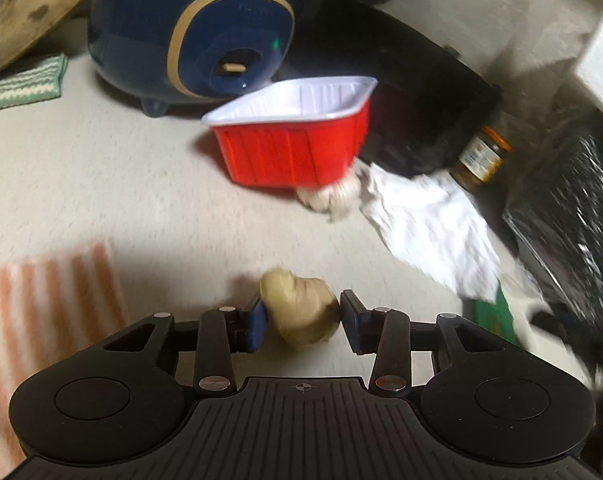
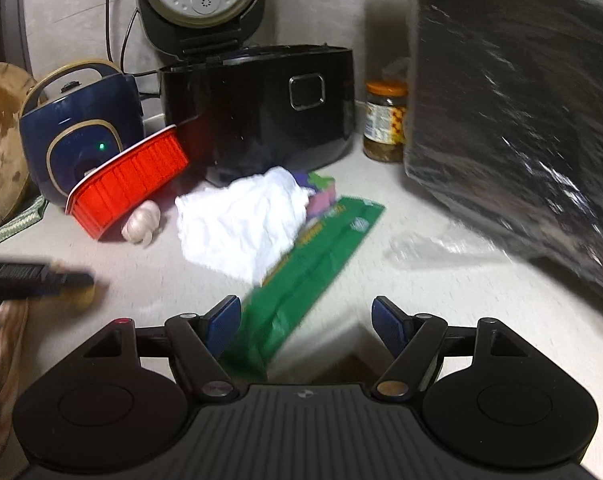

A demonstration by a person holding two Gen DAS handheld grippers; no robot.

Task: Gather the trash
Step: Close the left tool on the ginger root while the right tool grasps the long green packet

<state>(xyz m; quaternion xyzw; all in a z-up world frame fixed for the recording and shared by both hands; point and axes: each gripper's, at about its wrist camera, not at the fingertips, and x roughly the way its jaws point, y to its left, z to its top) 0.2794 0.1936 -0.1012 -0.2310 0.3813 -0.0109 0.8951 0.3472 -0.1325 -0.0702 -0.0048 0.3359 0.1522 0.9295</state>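
Tan and lumpy, a piece of ginger [image 1: 299, 309] sits between the left gripper [image 1: 303, 322] pads at lower centre of the left view, its jaws half closed around it; whether both pads press it is unclear through the blur. Up the frame stand a red tray [image 1: 291, 152], garlic [image 1: 333, 199] and a crumpled white tissue [image 1: 429, 232]. Right gripper [image 2: 305, 330] jaws stand wide and empty above a green wrapper [image 2: 309, 264] on the pale counter [image 2: 441, 288].

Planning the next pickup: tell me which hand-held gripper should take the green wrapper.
Right. The right hand-held gripper is open and empty, with the green wrapper lying just ahead between its fingers. The left hand-held gripper already has a tan lump between its fingers.
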